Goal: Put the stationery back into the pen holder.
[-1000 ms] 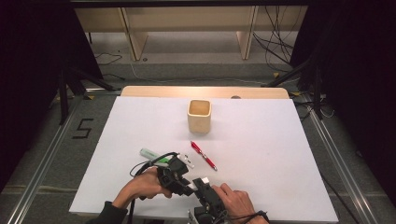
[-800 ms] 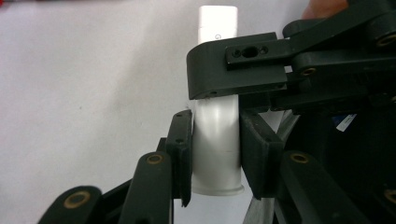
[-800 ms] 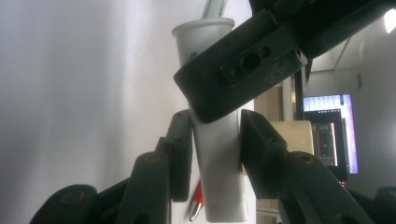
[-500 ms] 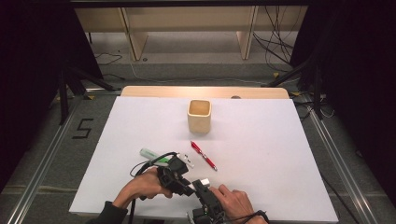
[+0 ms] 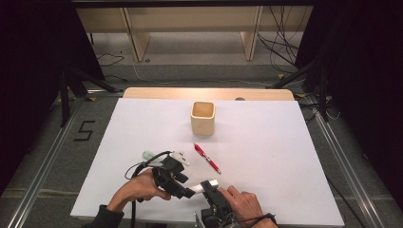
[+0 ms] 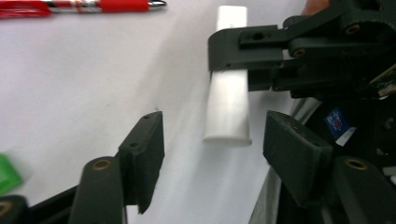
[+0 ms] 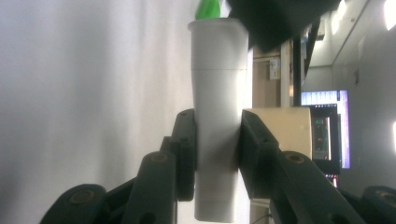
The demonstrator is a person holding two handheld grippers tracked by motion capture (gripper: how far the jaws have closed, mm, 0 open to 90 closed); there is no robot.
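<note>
Left gripper view: the left gripper [image 6: 210,144] has just let its jaws spread, and the white tube [image 6: 227,100] now sits between them untouched, clear gaps either side. The right gripper [image 7: 218,144] is clenched on that tube, pads squeezing its middle, at the near edge of the table [image 5: 285,156]. From above, both hands meet down there, left gripper [image 5: 183,185] nose to nose with the right gripper [image 5: 209,186]. Looks like a handover done: the tube now belongs to the right hand. The red pen [image 5: 207,158], the green marker [image 5: 148,155] and the wooden cup [image 5: 203,118] lie beyond, untouched.
</note>
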